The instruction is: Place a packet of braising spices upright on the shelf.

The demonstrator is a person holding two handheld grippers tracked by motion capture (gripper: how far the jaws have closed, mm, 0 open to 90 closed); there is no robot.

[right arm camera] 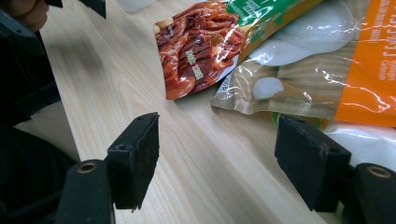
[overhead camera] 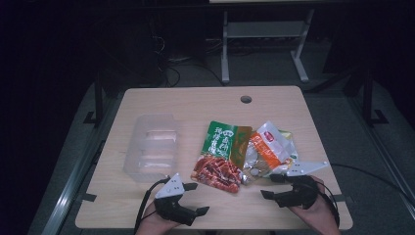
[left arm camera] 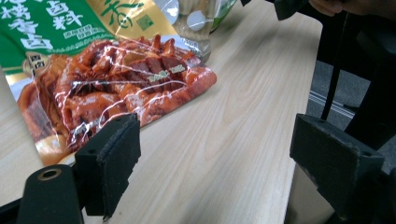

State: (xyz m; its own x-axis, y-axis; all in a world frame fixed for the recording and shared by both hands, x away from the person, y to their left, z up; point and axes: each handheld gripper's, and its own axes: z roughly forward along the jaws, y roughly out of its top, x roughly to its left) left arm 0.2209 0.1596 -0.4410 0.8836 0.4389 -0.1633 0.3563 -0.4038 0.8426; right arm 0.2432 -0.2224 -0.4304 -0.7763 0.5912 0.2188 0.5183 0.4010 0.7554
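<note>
Wooden table (overhead camera: 147, 205), dim room. Left gripper (overhead camera: 193, 198) and right gripper (overhead camera: 268, 186) low at near edge, jaws apart, gripping nothing. Red-green snack packet (overhead camera: 219, 156) and orange-white packet (overhead camera: 266, 149) mid-table, overlapping, untouched. Clear plastic bin (overhead camera: 150, 147) at left, looks empty. Judgement: nothing moved yet, all left.

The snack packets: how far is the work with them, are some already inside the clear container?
Nothing looks done yet: the clear container has no packet in it, and the green and red packet and the orange packet lie in a pile beside it. Nothing is in hand: the left gripper and right gripper are open near the packets. Probably every packet is left to move.
</note>
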